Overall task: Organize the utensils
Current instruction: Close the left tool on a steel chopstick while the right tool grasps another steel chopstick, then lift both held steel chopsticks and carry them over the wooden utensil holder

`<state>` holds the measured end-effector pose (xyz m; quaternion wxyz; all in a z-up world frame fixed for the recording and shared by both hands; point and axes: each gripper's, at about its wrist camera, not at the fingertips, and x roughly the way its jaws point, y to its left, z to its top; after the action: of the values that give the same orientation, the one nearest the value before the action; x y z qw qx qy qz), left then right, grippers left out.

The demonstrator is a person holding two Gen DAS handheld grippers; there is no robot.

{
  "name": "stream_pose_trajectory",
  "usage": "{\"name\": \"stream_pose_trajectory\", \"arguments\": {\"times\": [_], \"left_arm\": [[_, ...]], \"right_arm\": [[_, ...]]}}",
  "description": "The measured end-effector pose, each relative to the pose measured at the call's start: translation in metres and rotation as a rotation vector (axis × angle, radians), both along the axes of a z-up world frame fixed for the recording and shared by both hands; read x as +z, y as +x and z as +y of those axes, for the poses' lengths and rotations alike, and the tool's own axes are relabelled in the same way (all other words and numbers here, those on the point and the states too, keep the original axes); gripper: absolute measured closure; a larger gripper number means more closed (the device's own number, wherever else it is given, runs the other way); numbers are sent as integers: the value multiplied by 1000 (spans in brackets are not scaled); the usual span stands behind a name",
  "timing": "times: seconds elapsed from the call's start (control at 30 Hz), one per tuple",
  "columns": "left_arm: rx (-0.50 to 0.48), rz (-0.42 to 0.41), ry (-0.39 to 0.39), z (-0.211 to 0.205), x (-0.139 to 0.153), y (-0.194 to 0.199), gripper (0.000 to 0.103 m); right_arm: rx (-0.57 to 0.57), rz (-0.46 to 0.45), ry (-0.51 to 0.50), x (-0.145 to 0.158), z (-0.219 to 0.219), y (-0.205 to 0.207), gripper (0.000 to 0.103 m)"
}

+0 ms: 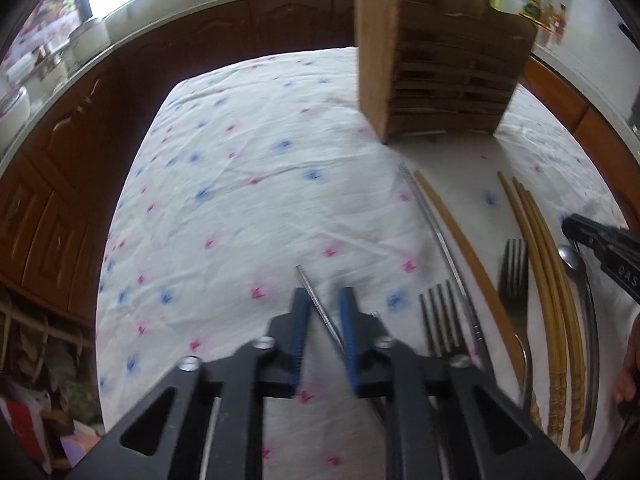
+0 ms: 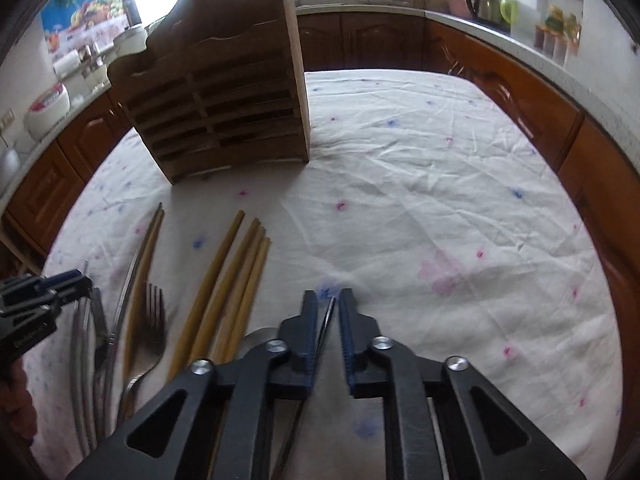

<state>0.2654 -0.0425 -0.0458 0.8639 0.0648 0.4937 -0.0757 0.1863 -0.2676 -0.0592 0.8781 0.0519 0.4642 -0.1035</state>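
A wooden slatted utensil holder (image 1: 440, 64) stands upright at the far side of the table; it also shows in the right wrist view (image 2: 216, 100). My left gripper (image 1: 325, 300) is part open with a thin metal chopstick (image 1: 316, 300) lying between its fingers. My right gripper (image 2: 329, 300) is part open around a dark slim utensil (image 2: 326, 332). Bamboo chopsticks (image 1: 552, 292), forks (image 1: 440, 320), a metal chopstick (image 1: 444, 240) and a spoon (image 1: 576, 264) lie in a row on the cloth. The chopsticks (image 2: 236, 288) and a fork (image 2: 154, 320) also show in the right wrist view.
The table carries a white cloth (image 1: 248, 184) with blue and pink marks. Brown cabinets (image 2: 520, 92) and a counter with jars and a kettle (image 2: 484, 2) ring the table. The right gripper shows at the left wrist view's right edge (image 1: 600, 240).
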Motion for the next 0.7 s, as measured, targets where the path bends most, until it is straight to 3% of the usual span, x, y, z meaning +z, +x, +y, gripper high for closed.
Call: {"name": "stream_pose_trajectory", "arguments": {"times": [0.1, 0.33, 0.7], "left_arm": [[-4, -20, 5, -1, -1, -4, 96], [-3, 4, -95, 14, 9, -9, 100], [-66, -75, -229, 40, 69, -52, 100]], "right_arm": [[2, -10, 14, 0, -4, 0, 97], [0, -82, 108, 16, -7, -8, 100], [49, -210, 168, 66, 6, -29, 100]]}}
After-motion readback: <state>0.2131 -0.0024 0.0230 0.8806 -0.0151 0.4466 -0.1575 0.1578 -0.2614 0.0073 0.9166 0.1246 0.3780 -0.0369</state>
